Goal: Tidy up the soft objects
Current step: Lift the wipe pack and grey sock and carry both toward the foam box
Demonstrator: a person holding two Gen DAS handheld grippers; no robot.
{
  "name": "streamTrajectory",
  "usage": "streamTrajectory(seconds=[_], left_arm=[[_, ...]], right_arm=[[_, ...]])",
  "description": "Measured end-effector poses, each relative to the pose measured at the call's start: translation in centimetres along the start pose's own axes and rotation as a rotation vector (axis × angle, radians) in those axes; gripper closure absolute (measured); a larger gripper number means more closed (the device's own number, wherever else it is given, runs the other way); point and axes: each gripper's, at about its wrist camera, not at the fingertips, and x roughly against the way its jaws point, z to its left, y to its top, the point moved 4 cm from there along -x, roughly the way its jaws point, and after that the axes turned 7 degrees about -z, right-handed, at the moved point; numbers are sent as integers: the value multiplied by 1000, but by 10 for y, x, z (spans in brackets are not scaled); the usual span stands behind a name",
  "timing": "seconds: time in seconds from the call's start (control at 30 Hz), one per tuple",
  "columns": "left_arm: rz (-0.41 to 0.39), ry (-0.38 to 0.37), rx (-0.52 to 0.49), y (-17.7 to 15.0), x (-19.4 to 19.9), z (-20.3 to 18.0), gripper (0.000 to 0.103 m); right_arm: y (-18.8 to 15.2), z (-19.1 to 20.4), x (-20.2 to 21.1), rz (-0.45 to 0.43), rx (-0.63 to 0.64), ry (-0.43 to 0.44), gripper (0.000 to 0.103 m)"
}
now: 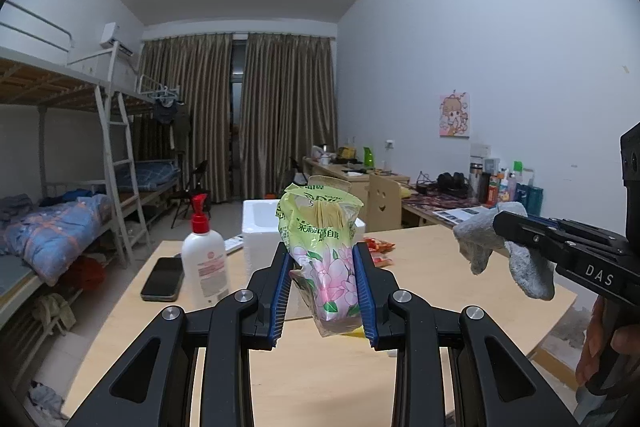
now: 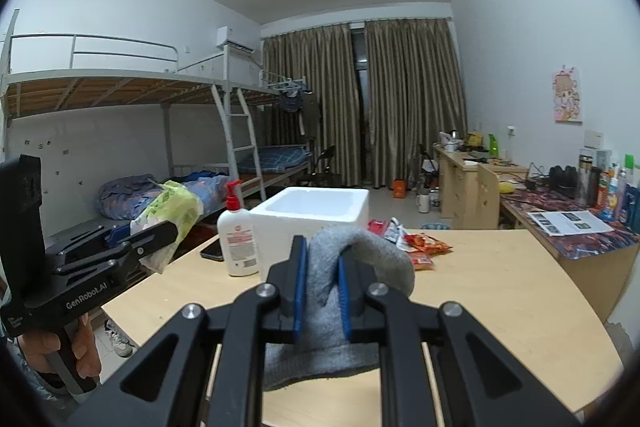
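My left gripper (image 1: 324, 255) is shut on a soft plastic pack (image 1: 320, 227), green on top with pink flowers below, held upright above the wooden table (image 1: 312, 379). From the right wrist view the same left gripper (image 2: 160, 231) appears at the left with the pack (image 2: 176, 207) bulging past its fingers. My right gripper (image 2: 323, 247) is shut on a grey sock (image 2: 360, 255) that droops over its right finger. In the left wrist view that sock (image 1: 492, 247) hangs from the right gripper (image 1: 504, 223) at the right edge. A white foam box (image 2: 316, 215) stands open ahead on the table.
A white lotion bottle with a red pump (image 2: 238, 239) and a dark phone (image 1: 164, 279) sit left of the box. Red snack packets (image 2: 424, 247) lie behind the sock. Bunk beds (image 2: 120, 107) line the left wall, desks (image 2: 560, 215) the right. A hand (image 2: 60, 347) holds the left gripper's handle.
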Motion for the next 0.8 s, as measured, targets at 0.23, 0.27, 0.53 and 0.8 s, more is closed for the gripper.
streamTrajectory(seconds=[0.23, 0.27, 0.53, 0.8], left_arm=[[9, 38, 8, -1, -3, 13, 71], [13, 44, 11, 0, -5, 13, 71], [38, 62, 16, -1, -23, 20, 71], [51, 64, 30, 8, -46, 29, 71]], right_arm=[[-3, 8, -18, 19, 3, 51, 85], [-3, 8, -21, 23, 5, 56, 85], [1, 16, -43, 44, 11, 93, 85], [10, 19, -60, 58, 27, 105, 85]])
